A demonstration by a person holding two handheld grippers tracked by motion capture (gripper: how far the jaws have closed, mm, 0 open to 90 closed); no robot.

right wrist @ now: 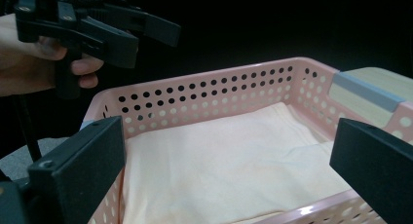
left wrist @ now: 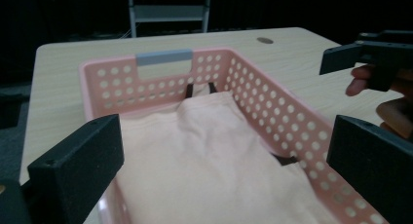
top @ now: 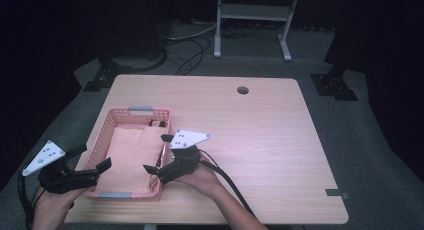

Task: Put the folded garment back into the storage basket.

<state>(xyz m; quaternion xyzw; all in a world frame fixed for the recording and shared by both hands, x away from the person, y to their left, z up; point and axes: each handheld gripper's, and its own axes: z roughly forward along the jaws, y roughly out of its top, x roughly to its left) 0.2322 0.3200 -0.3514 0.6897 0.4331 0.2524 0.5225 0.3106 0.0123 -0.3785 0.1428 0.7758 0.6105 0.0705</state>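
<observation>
From the high view we look forward and down from above the person's side, taking in the whole counter (top: 260,140), the floor beyond it and the pink basket (top: 114,117) near its left front corner. In the left gripper view we sit low and close at the basket's near end, facing along its length toward the grey handle (left wrist: 164,57) on the far wall. In the right gripper view we look across the basket (right wrist: 204,95) from its other long side, equally near. All three views share the basket and the folded cloth (left wrist: 204,156) inside; each gripper view also catches the opposite hand.
</observation>
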